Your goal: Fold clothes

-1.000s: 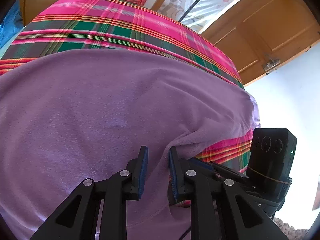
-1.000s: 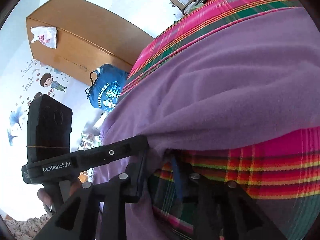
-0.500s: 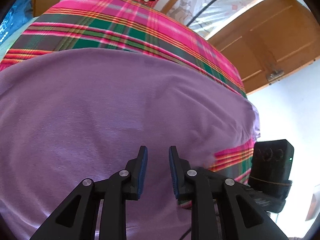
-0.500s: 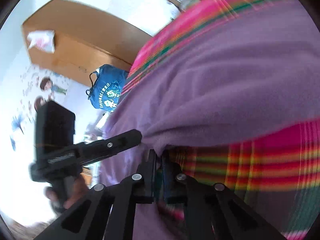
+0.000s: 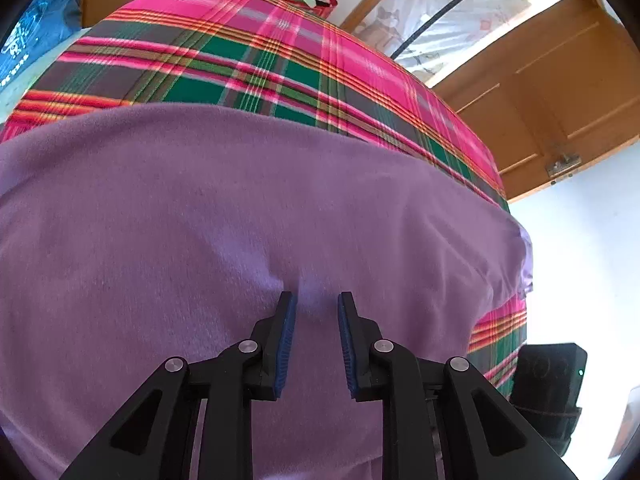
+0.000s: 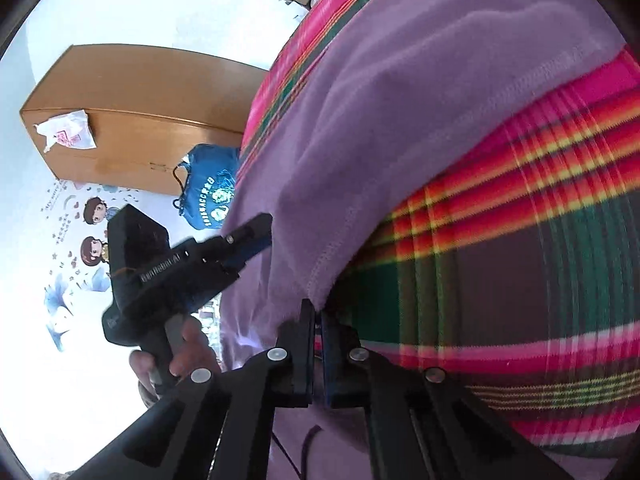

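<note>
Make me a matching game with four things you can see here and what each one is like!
Things:
1. purple garment
2. plaid cloth
3. left gripper
4. right gripper

States:
A. pink and green stripes
B. open above the fabric
C. spread flat on top
D. shut on a hem

Pairs: 1-C, 2-A, 3-B, 4-D

Matt fleecy purple garment (image 5: 240, 220), woven plaid cloth (image 5: 280, 60), glossy wooden door (image 5: 560, 92)
</note>
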A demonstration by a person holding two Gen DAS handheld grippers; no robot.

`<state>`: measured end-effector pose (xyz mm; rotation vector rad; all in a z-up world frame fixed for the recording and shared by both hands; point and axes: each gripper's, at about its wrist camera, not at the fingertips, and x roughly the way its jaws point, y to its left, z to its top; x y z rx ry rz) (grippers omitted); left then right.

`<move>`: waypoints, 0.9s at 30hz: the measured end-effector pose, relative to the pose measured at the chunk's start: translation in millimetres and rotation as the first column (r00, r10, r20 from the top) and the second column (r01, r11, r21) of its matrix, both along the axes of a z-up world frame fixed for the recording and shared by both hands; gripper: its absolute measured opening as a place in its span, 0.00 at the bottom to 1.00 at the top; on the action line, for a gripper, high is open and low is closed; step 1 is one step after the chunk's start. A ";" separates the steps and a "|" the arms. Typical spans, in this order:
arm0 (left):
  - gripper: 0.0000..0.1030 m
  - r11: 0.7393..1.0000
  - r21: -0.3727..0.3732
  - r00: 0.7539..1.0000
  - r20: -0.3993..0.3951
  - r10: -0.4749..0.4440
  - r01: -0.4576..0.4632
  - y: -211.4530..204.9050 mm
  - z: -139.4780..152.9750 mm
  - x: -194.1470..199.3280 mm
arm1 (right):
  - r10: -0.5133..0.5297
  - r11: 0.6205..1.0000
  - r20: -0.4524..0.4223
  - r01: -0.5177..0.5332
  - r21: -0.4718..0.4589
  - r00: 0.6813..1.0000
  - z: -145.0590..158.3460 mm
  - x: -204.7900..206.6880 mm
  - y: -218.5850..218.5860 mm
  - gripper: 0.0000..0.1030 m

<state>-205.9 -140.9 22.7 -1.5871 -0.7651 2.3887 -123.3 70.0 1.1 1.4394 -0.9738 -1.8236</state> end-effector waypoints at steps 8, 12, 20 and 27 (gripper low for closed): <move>0.22 0.999 -0.022 1.000 -0.016 0.025 -0.025 -3.4 -0.4 -20.5 | -0.010 0.992 -0.083 0.021 0.126 0.996 9.0 -9.4 -5.9 0.03; 0.22 0.999 -0.033 0.999 -0.021 0.029 -0.030 -4.6 0.8 -29.0 | -0.036 0.989 -0.117 0.053 0.137 0.992 14.1 -21.4 -5.8 0.03; 0.22 0.997 -0.053 0.999 -0.019 0.046 -0.047 -1.6 2.8 -35.4 | -0.011 0.989 -0.079 0.022 0.149 0.997 3.8 -13.4 -8.9 0.03; 0.22 0.995 -0.088 0.999 -0.032 -0.039 0.036 26.0 17.2 -22.9 | 0.014 0.986 -0.121 0.006 0.165 0.993 14.8 -9.0 -2.0 0.05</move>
